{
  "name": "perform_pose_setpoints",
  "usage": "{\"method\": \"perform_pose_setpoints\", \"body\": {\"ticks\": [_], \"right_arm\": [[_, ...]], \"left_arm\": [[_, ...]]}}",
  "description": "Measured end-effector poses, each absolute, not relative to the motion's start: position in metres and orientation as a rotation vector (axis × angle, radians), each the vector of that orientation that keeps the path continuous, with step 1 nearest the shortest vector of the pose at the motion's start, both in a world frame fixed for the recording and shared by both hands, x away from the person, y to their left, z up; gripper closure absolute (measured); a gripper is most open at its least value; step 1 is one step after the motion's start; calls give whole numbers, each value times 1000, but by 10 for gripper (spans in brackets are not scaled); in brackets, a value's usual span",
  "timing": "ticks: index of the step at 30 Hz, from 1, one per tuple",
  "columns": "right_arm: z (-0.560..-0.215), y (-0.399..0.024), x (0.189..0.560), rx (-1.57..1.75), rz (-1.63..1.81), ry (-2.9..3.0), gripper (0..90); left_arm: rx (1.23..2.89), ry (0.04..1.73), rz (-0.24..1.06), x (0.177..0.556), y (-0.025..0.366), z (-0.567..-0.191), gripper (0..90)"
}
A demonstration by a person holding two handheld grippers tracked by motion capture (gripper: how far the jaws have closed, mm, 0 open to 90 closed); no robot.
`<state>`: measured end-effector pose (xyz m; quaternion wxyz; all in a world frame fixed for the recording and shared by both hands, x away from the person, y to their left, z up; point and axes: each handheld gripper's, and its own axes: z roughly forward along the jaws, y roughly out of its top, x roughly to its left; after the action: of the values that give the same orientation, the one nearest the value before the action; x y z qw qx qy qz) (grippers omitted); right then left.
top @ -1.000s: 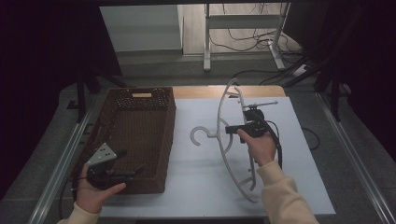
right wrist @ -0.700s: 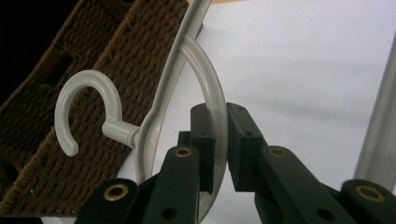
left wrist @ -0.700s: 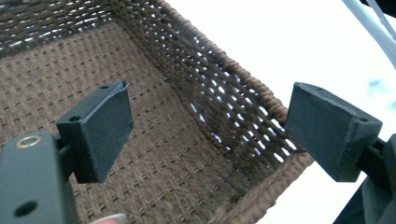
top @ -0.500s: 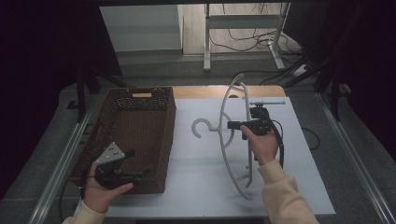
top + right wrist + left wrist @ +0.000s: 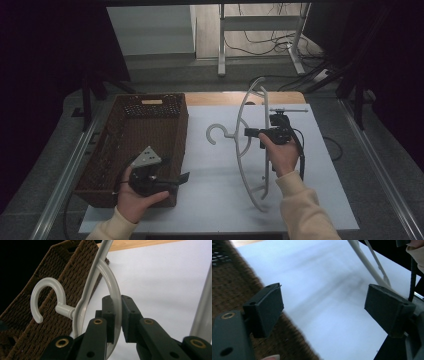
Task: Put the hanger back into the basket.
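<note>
Grey hanger (image 5: 82,300) clamped in the right gripper (image 5: 117,315); left gripper (image 5: 322,307) spread wide — tabletop (image 5: 317,290) blurred behind.

White-topped table (image 5: 320,165), brown wicker basket (image 5: 150,117) on its left, wooden strip (image 5: 215,98) at far edge

The clothes hanger (image 5: 113,290) looks like smooth, slightly glossy pale grey plastic, the basket (image 5: 125,145) is rough brown woven wicker, the table (image 5: 320,170) top is matt white, and the gripper pads (image 5: 268,307) look matt black.
</note>
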<state>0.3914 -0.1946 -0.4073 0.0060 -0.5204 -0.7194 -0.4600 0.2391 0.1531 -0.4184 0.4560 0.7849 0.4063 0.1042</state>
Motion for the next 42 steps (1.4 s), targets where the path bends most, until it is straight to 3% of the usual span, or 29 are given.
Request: {"method": "perform_pose_setpoints", "body": {"ticks": [17,34,42], "right_arm": [[-406,-199,390,-1633,-1473,-2233,814],[-403,-203,389,-1638,-1515,-2202,814],[-402,-206,388,-1640,-1543,-2167,815]], "left_arm": [[1943,842,52,257,106,-426,211],[1897,895,-142,289,50,-456,276],[1870,892,-139,295,32,-465,330]]}}
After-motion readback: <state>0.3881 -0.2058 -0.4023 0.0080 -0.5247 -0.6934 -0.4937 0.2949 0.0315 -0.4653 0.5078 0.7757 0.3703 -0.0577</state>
